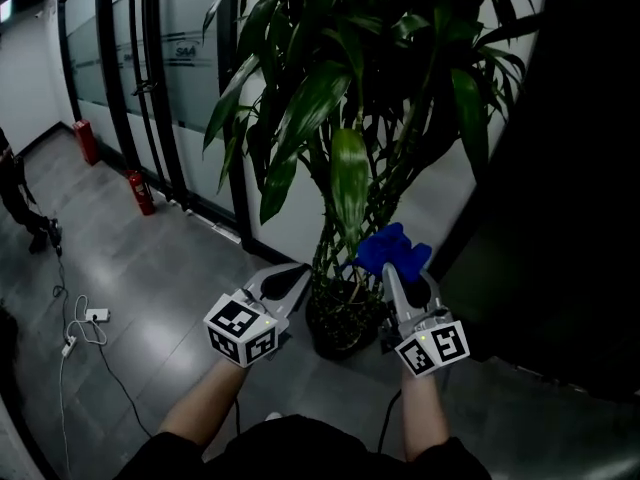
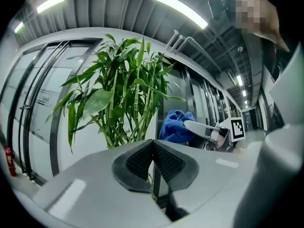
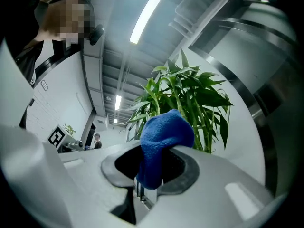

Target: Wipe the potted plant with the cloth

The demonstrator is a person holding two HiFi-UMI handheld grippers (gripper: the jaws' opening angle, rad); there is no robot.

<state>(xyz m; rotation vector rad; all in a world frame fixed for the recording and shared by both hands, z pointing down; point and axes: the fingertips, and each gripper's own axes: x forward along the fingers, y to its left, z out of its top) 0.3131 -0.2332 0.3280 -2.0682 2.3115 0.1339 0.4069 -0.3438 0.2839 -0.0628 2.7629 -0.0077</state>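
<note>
Right gripper point(image 1: 400, 273) has its fingers pinched on the blue cloth point(image 1: 393, 248), just beside the potted plant point(image 1: 340, 158) standing on the floor by the wall. Left gripper point(image 1: 292, 280): fingers pressed together, empty. Wipe too hard and a leaf could tear, or the pot could tip.

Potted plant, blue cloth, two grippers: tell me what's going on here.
A person stands before the potted plant with a gripper in each hand. The right gripper is shut on a bunched blue cloth, held up close to the plant, above the pot. The left gripper is shut with nothing in it, beside the pot. Whether the cloth touches a leaf cannot be told.
</note>
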